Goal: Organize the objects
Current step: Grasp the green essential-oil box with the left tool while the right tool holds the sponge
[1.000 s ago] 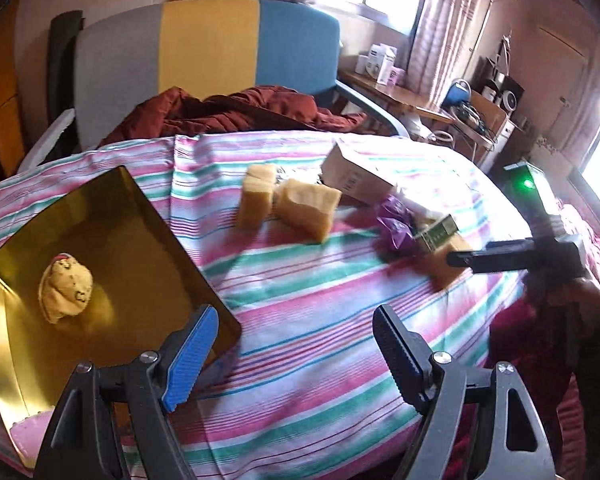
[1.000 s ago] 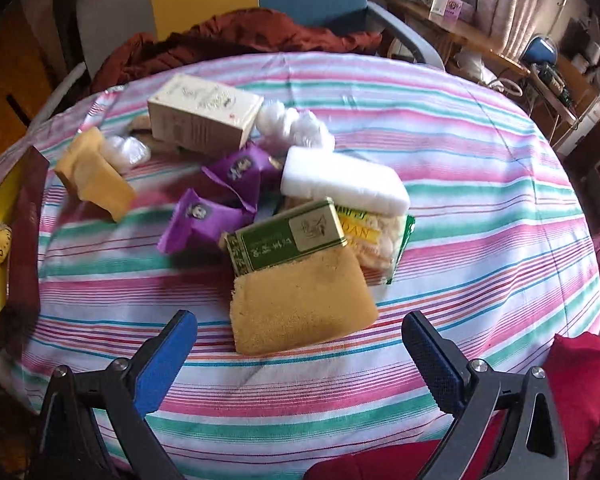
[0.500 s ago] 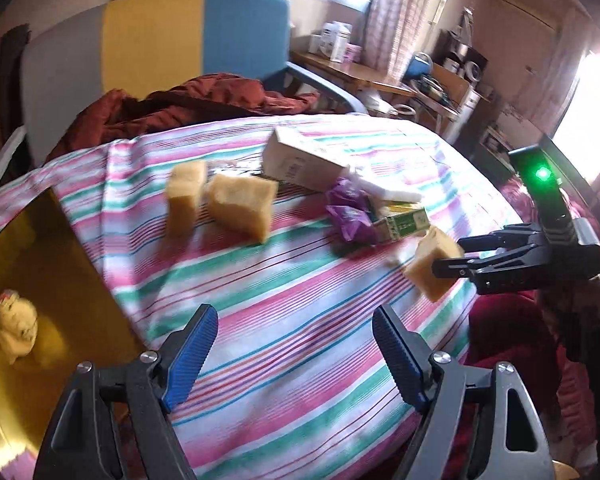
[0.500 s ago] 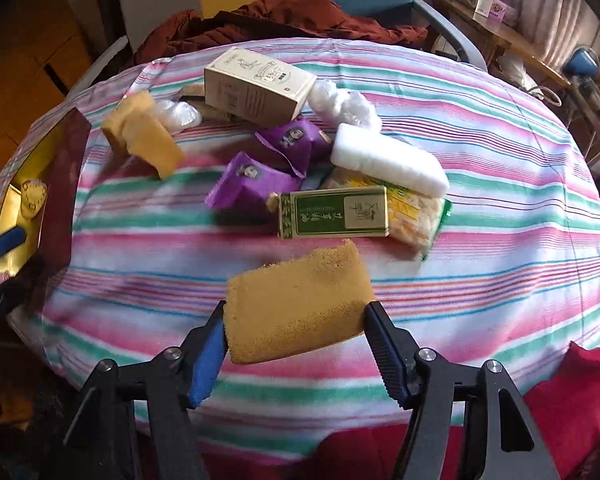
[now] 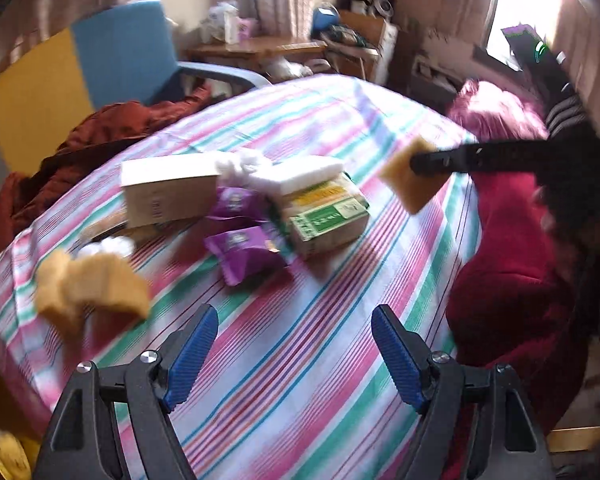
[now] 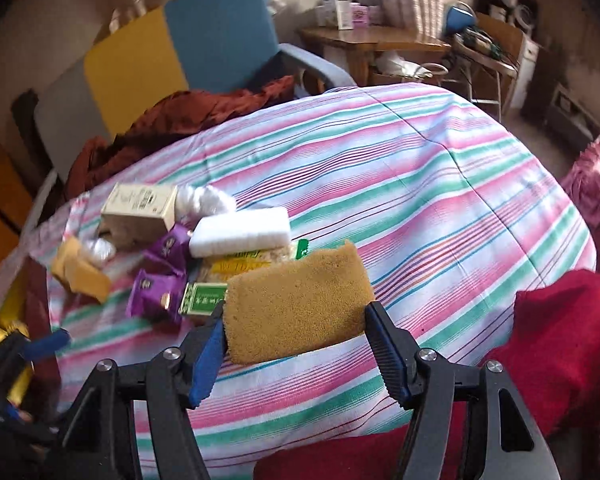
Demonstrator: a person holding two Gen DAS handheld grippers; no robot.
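My right gripper [image 6: 296, 328] is shut on a tan sponge [image 6: 300, 300] and holds it above the striped tablecloth [image 6: 440, 208]; the left wrist view shows that sponge [image 5: 410, 184] held up at the right. My left gripper [image 5: 294, 348] is open and empty over the cloth. A pile lies on the table: a cream box [image 5: 168, 190], a white foam block [image 5: 300, 174], a green box [image 5: 328, 220], purple packets [image 5: 246, 252], and two more tan sponges [image 5: 92, 288].
A gold tray [image 6: 8, 320] sits at the table's left edge. A chair [image 6: 172, 56] with a dark red cloth [image 6: 188, 112] stands behind the table. A red cushion [image 5: 508, 280] lies at the right edge. A cluttered desk [image 6: 380, 40] stands beyond.
My right gripper closed on the tan sponge and lifted it off the table. My left gripper swung right, away from the gold tray, staying open.
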